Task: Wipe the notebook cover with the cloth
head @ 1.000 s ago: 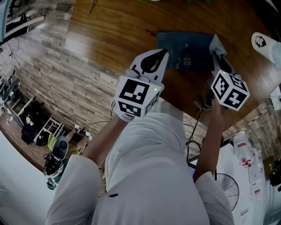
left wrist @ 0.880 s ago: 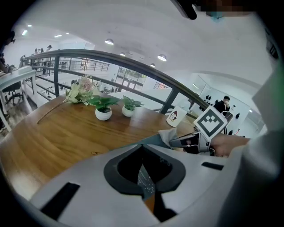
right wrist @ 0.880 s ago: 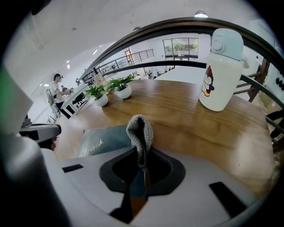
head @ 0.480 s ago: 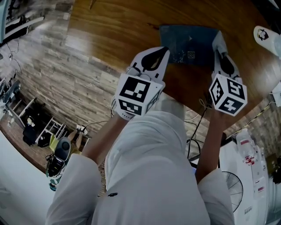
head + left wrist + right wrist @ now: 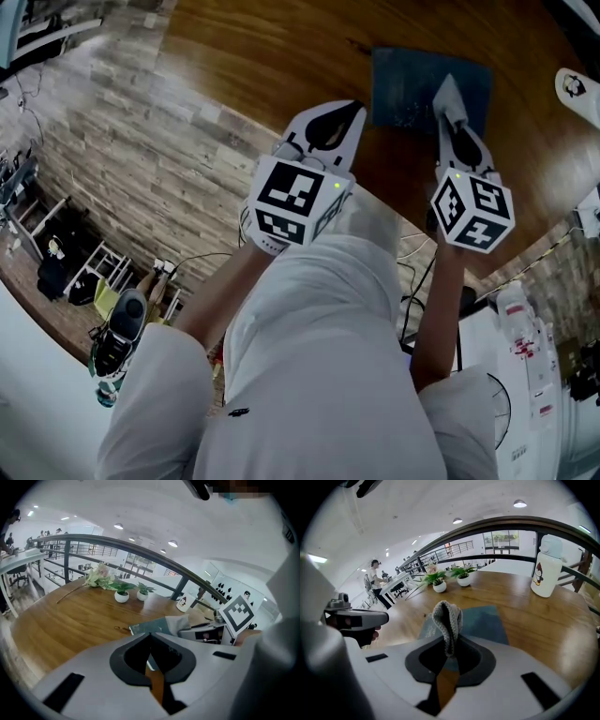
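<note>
A dark blue notebook [image 5: 412,84] lies flat on the round wooden table [image 5: 262,56]. My right gripper [image 5: 448,101] is shut on a folded grey knitted cloth [image 5: 446,620] and hangs over the notebook's right half [image 5: 485,620]; I cannot tell whether the cloth touches the cover. The left gripper [image 5: 349,111] is shut and holds nothing; it hovers at the table's near edge, left of the notebook. In the left gripper view the notebook [image 5: 150,626] and the cloth [image 5: 182,623] show just beyond the jaws.
A white bottle [image 5: 546,571] stands on the table right of the notebook. Two small potted plants [image 5: 438,581] and a flower stem sit at the far side by the railing [image 5: 117,543]. The wooden floor [image 5: 141,178] lies below the table's edge.
The right gripper has carried the cloth from the notebook's right edge inward over the cover. The left gripper has stayed where it was.
</note>
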